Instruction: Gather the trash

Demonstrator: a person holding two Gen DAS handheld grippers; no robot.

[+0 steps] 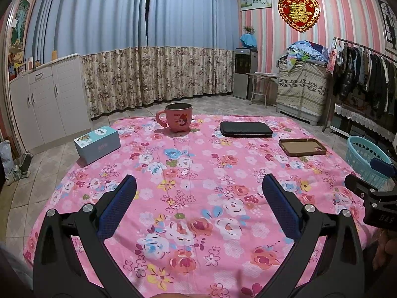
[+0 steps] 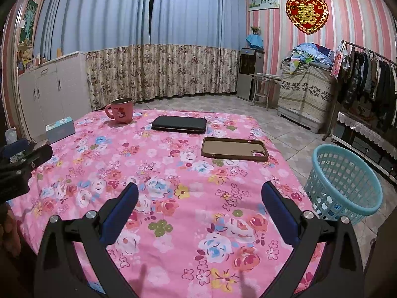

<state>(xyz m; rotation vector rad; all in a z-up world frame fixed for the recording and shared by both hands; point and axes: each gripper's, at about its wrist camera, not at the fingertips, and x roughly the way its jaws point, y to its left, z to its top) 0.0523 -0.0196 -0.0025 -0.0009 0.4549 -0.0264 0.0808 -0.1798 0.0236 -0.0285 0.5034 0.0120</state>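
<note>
Pink floral cloth (image 2: 173,198) covers the counter, bearing a pink mug (image 2: 121,113), tissue box (image 1: 98,144), black case (image 2: 179,124) and brown phone case (image 2: 234,149). Left gripper (image 1: 198,186) and right gripper (image 2: 199,193) hover released, empty. Turquoise basket (image 2: 345,183) stands on the floor beside the counter's right edge.

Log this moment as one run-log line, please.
left claw: open, empty | right claw: open, empty | table: pink mug, blue box, black case, phone case | blue basket: on floor, right
</note>
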